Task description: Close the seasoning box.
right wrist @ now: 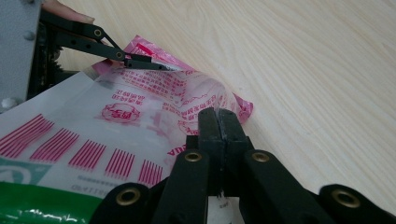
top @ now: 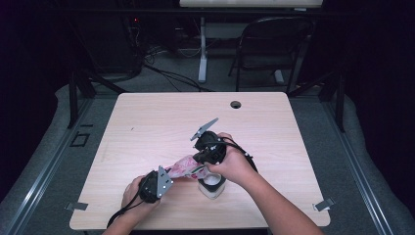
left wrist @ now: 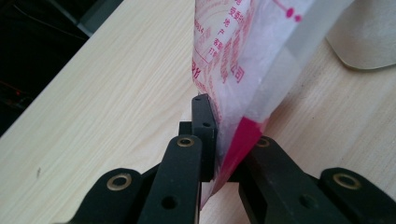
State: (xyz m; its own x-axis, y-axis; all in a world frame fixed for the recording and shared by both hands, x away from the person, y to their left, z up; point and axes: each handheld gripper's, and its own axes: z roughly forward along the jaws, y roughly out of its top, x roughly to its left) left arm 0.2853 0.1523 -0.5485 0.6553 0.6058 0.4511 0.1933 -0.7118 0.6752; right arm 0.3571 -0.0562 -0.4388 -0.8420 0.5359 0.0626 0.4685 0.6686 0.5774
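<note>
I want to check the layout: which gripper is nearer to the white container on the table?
Right. The right gripper holds the bag just above the container; the left gripper grips the bag's other end, farther off.

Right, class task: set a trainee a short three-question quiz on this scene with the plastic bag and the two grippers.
1. True or false: the left gripper is shut on the plastic bag.
2. What colour is most of the print on the bag: A blue, B red-pink, C black?
3. In the high view, what stands on the table just below the right gripper?

Key
1. True; its jaws pinch a bag edge.
2. B.
3. A small white container; what is in it cannot be told.
</note>
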